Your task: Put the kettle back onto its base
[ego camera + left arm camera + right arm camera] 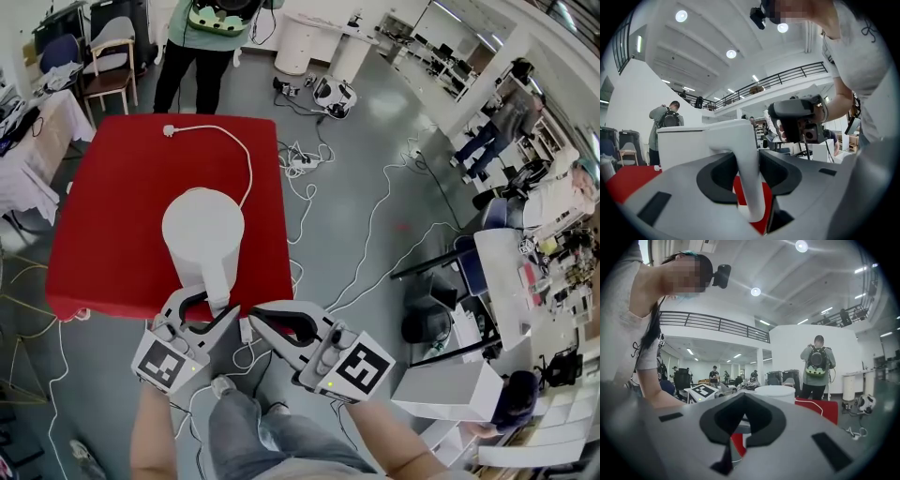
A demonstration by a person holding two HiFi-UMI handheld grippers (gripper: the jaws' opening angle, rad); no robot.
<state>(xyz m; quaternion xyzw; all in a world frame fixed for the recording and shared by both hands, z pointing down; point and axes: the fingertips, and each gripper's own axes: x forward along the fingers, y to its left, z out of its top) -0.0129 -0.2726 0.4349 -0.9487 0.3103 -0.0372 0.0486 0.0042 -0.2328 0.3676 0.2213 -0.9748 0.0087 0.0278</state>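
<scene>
I record: white kettle (203,230) on red table (112,216); white cord (249,164) at its one o'clock; left gripper (208,304) and right gripper (255,317) grey, with black-and-white square-patterned marker cubes (169,364).

Smooth matt white plastic kettle (202,230), red cloth table cover (112,216) (matt, flat-lying), grey floor (375,159) faintly glossy

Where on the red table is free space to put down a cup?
Free: the wide strip of table left of the kettle, and the far left corner beside the plug. Crowded: the cord crosses the far right part; the left claw and right claw sit at the near edge.
</scene>
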